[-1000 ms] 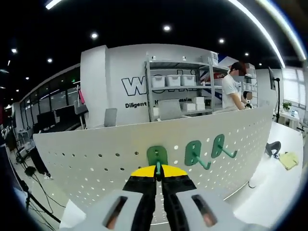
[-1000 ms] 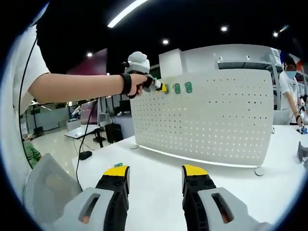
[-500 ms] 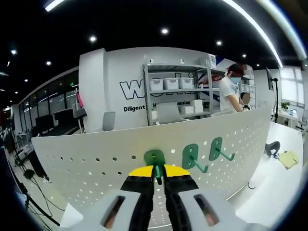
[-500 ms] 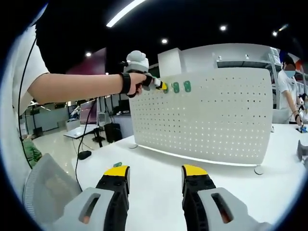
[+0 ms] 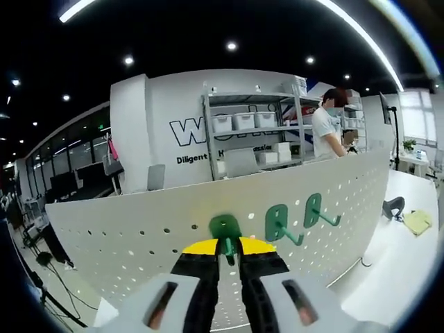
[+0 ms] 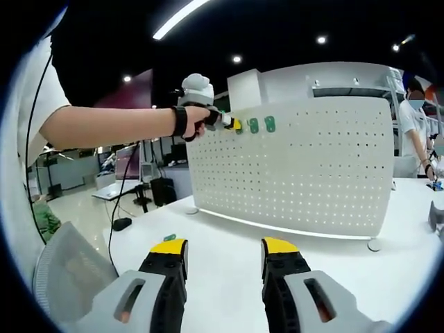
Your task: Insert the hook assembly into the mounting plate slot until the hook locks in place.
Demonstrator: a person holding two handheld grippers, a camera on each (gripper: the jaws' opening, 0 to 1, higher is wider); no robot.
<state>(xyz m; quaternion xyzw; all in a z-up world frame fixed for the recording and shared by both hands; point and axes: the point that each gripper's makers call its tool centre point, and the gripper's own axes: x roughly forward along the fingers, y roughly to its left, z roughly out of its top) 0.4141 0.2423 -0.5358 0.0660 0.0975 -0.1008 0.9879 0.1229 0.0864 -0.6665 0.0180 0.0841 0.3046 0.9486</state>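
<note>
With our left gripper (image 5: 227, 244) clamped on the green hook (image 5: 225, 227) at the pegboard (image 5: 139, 229) and right gripper (image 6: 220, 255) apart, any tilt could jam the tabs.

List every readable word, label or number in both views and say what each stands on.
"W…" in large dark letters, the rest hidden by the shelf rack: on the white wall.
"Diligent …" in smaller letters below it, the rest hidden or blurred: same wall.
Right gripper view: no readable text.
</note>
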